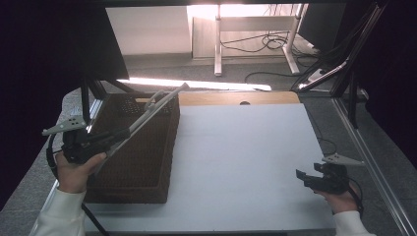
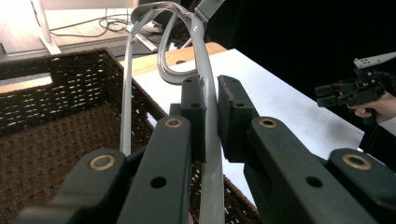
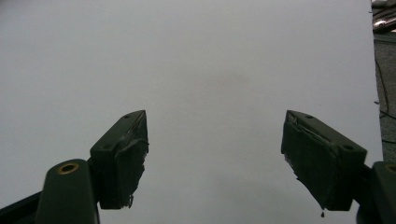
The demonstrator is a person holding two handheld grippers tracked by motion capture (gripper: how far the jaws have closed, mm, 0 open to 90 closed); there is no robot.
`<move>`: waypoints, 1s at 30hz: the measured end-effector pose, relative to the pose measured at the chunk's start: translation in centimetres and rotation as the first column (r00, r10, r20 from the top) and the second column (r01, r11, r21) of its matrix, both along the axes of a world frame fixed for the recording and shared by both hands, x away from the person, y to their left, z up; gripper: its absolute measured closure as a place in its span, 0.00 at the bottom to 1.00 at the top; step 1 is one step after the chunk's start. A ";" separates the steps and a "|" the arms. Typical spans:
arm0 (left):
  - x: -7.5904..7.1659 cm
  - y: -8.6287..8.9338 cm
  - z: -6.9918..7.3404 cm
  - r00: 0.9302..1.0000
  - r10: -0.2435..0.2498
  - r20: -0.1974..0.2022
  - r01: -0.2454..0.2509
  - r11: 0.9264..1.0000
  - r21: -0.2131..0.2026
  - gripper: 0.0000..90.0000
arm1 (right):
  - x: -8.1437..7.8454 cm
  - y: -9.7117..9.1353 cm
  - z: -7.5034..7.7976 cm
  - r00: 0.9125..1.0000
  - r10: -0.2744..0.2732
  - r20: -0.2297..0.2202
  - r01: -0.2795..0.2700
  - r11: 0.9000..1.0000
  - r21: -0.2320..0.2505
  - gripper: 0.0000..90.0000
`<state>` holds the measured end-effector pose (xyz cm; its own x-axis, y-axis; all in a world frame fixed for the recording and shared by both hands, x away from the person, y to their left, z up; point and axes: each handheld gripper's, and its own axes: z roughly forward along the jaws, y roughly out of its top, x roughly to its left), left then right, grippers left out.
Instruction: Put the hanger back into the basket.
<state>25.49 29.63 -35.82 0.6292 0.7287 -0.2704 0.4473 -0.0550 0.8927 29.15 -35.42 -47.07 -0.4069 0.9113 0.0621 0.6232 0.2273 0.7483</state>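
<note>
Now, left gripper: the left gripper (image 2: 211,116) has its jaws pressed tight on a grey clothes hanger (image 2: 205,79), one pad on each side of a thin arm of it.
Hanger place: the hanger (image 1: 147,112) hangs in the air over the brown woven basket (image 1: 147,162), slanting up from the left gripper (image 1: 115,135) toward the basket's far edge.
Hanger feel: it looks light and hard, likely smooth plastic, so I think it could slip or twist in the pads.
Best hold: near the middle, where the arms meet, looks safest, since a hold far out on one arm lets the long end swing.
Careful part: the curved hook end could catch on the basket's rim or its holes.
Right gripper: the right gripper (image 3: 215,158) has its jaws wide apart with nothing between them; it sits low, far to the right of the basket (image 1: 307,178).
Table: a white board (image 1: 246,162) lies flat beside the basket, plain and smooth.
Room: past the basket's far side there is grey floor, white desk legs (image 1: 217,44) and black cables (image 1: 268,42).
</note>
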 end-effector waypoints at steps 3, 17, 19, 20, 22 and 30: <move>0.0 0.7 -0.1 1.000 0.001 0.001 -0.001 1.000 -0.007 0.92 | 0.0 0.0 0.0 1.000 0.001 0.000 -0.001 1.000 0.000 0.26; 0.3 3.3 -2.2 1.000 0.019 -0.023 -0.019 1.000 -0.018 0.92 | 0.0 0.1 -0.1 1.000 0.003 -0.003 -0.003 1.000 -0.003 0.26; 0.4 3.6 -2.7 1.000 0.016 -0.021 -0.017 1.000 -0.017 0.92 | 0.0 0.1 -0.1 1.000 0.003 -0.003 -0.003 1.000 -0.004 0.26; 0.5 3.8 -2.9 1.000 0.014 -0.019 -0.014 1.000 -0.012 0.92 | 0.0 0.1 -0.1 1.000 0.003 -0.003 -0.003 1.000 -0.004 0.26; 0.7 4.0 -3.2 1.000 0.011 -0.024 -0.011 1.000 -0.009 0.92 | 0.0 0.1 -0.1 1.000 0.002 -0.004 -0.002 1.000 -0.004 0.26; 1.2 4.8 -4.4 0.999 0.006 -0.032 -0.007 1.000 -0.009 0.92 | 0.0 0.1 -0.1 1.000 0.002 -0.004 -0.002 1.000 -0.007 0.26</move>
<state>26.66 34.44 -40.19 0.6153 0.7301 -0.2973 0.4761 -0.0436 0.8783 29.17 -35.33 -47.18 -0.4084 0.9110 0.0576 0.6256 0.2334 0.7444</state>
